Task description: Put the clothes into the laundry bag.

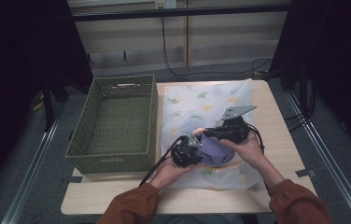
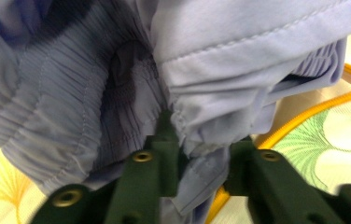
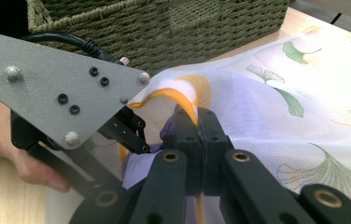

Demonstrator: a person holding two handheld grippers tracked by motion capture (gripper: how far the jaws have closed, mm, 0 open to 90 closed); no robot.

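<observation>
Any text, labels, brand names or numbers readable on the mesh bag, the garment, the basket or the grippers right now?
None can be read.
Leaf-print mesh bag: printed leaves, no lettering.
Lilac garment: plain fabric, no tag showing.
Woven basket: no label.
Grey plate on the left hand-held gripper: screws, no markings.
Wall socket: too small to tell.

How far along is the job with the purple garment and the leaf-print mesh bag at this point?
Done: the bag's yellow-trimmed mouth is lifted by the right gripper, shut on the bag. In hand: the left gripper is shut on a fold of the purple garment at that opening. Left: the garment is not yet fully inside, and the woven basket beside it holds nothing.
</observation>
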